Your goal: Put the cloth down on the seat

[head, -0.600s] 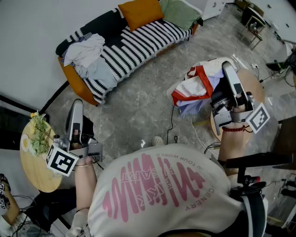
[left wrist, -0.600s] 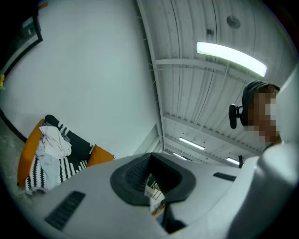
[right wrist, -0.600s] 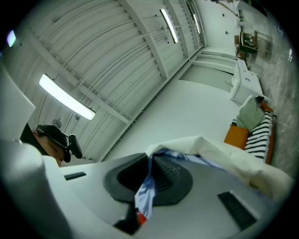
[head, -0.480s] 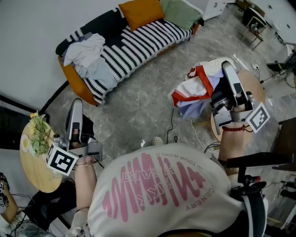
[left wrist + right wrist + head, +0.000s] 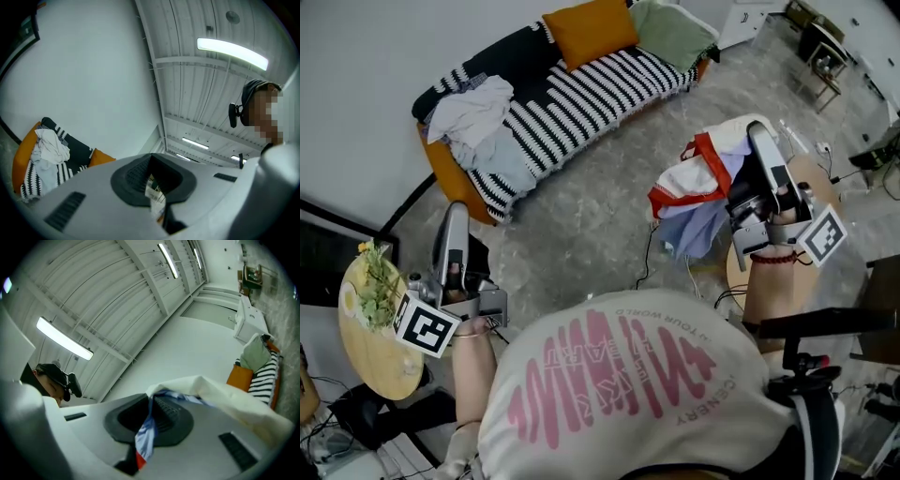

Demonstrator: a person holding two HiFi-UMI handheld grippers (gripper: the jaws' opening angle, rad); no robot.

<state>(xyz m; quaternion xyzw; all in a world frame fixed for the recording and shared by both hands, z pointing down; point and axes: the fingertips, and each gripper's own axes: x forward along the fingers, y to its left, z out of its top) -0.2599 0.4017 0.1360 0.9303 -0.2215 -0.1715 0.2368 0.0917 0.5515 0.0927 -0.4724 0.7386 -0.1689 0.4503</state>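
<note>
A bundle of white, red and pale blue cloth [image 5: 694, 183] hangs above the grey floor from my right gripper [image 5: 757, 133], which is shut on it. In the right gripper view a strip of the cloth [image 5: 220, 397] runs out from between the pressed pads of the right gripper [image 5: 147, 420]. The seat is a sofa [image 5: 581, 89] with a black-and-white striped cover, against the far wall, well apart from the cloth. My left gripper [image 5: 455, 214] is at the lower left, shut with nothing in it. In its own view the left gripper [image 5: 152, 187] points up, with the sofa [image 5: 28, 173] at the left.
A pile of white and pale blue clothes [image 5: 473, 117] lies on the sofa's left end; an orange cushion [image 5: 589, 28] and a green cushion [image 5: 670, 33] lean at its back. A round wooden table [image 5: 370, 337] with a plant [image 5: 375, 281] stands beside my left gripper. Cables [image 5: 652, 253] cross the floor.
The cloth's pale blue part now hangs lower beneath the right gripper. The head view has shifted slightly; both grippers hold about the same places.
</note>
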